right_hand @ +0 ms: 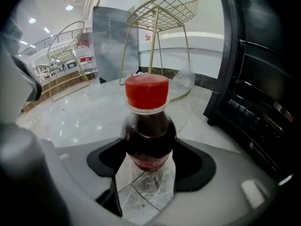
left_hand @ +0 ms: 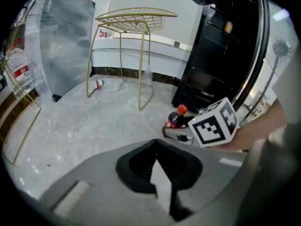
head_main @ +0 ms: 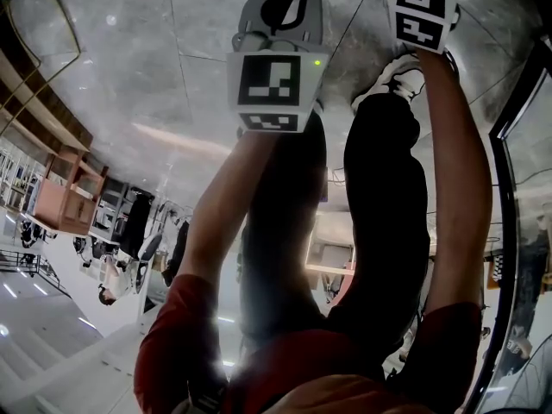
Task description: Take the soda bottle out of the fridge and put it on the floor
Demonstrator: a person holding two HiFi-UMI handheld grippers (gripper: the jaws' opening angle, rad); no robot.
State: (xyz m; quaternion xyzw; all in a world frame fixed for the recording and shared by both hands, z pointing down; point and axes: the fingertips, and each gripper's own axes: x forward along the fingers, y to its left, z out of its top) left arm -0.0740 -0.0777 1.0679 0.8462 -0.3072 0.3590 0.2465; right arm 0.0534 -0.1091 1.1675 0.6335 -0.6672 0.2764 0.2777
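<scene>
Clamping the soda bottle [right_hand: 147, 131] of dark drink: right gripper [right_hand: 149, 160]; left gripper [left_hand: 158, 167] jaws together, empty.

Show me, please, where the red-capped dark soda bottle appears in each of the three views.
Left gripper view: the red-capped dark soda bottle sits right of centre, low before the black fridge.
Right gripper view: dead centre, held between the jaws of the right tool.
Head view: not in it.
Shared landmark: the gold wire stand rises behind the bottle in both gripper views.
</scene>
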